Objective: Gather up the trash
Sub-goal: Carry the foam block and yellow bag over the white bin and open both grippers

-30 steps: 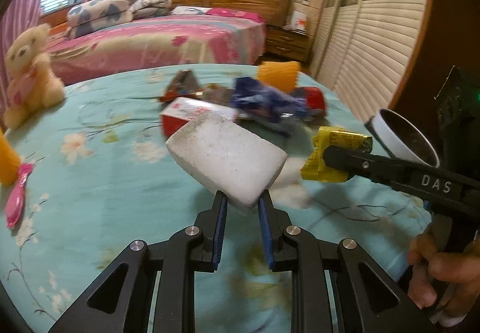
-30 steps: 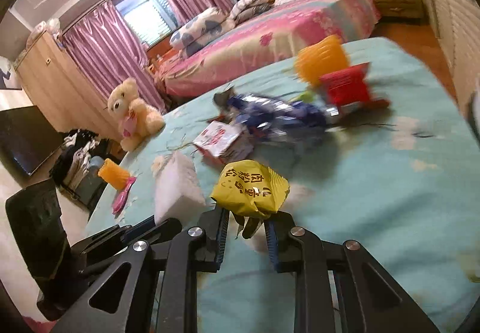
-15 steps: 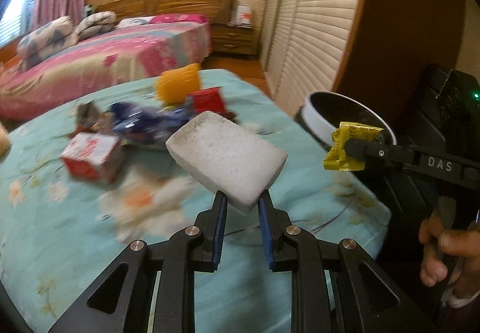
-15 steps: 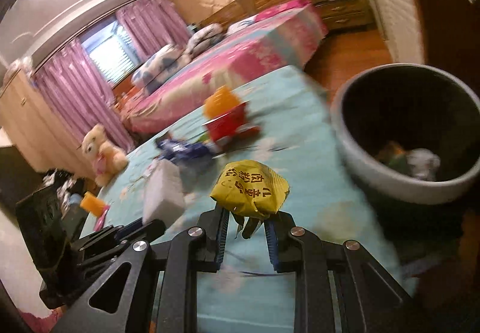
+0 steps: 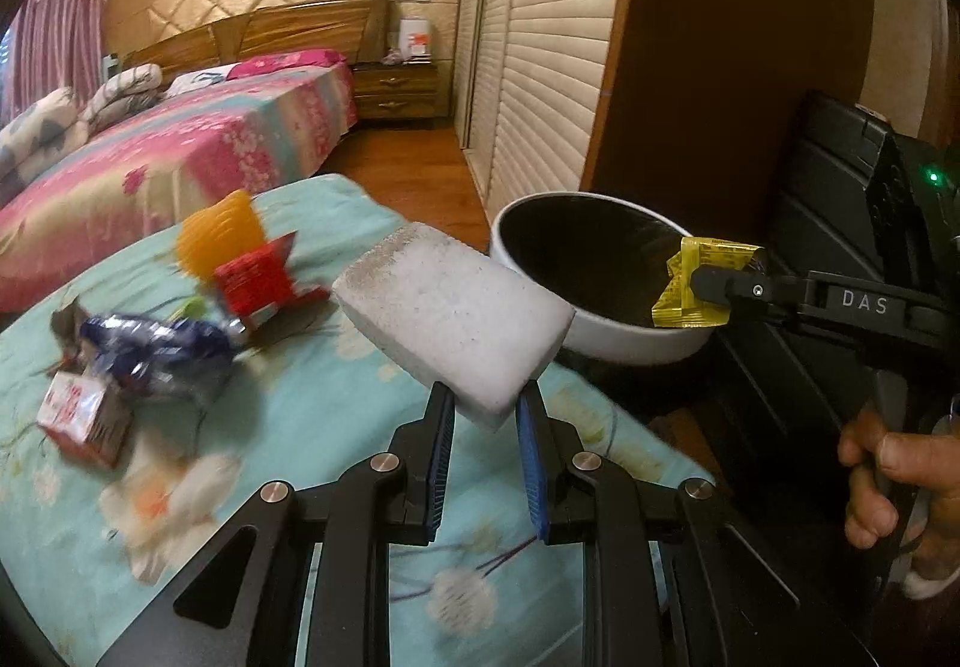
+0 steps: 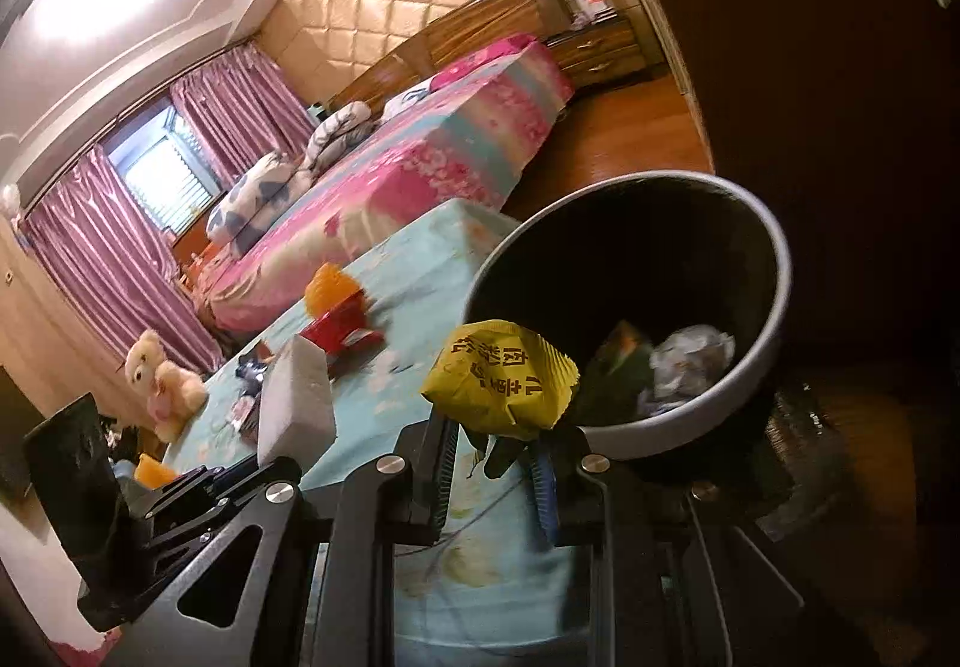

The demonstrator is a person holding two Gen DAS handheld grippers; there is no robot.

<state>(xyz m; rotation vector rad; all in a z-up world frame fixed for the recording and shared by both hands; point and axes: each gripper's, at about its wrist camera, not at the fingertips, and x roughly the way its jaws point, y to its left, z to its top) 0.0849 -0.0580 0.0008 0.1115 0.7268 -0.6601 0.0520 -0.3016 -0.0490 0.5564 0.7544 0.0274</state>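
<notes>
Counting the things in the room

There are two grippers: the left gripper and the right gripper. There is one white block and one yellow wrapper. There is one bin, and I can see two bits of trash in it, a green one and a crumpled white one. On the blue cloth I count one orange cup, one red packet, one blue wrapper and one small red and white box. There is one teddy bear, one bed and one hand.
</notes>
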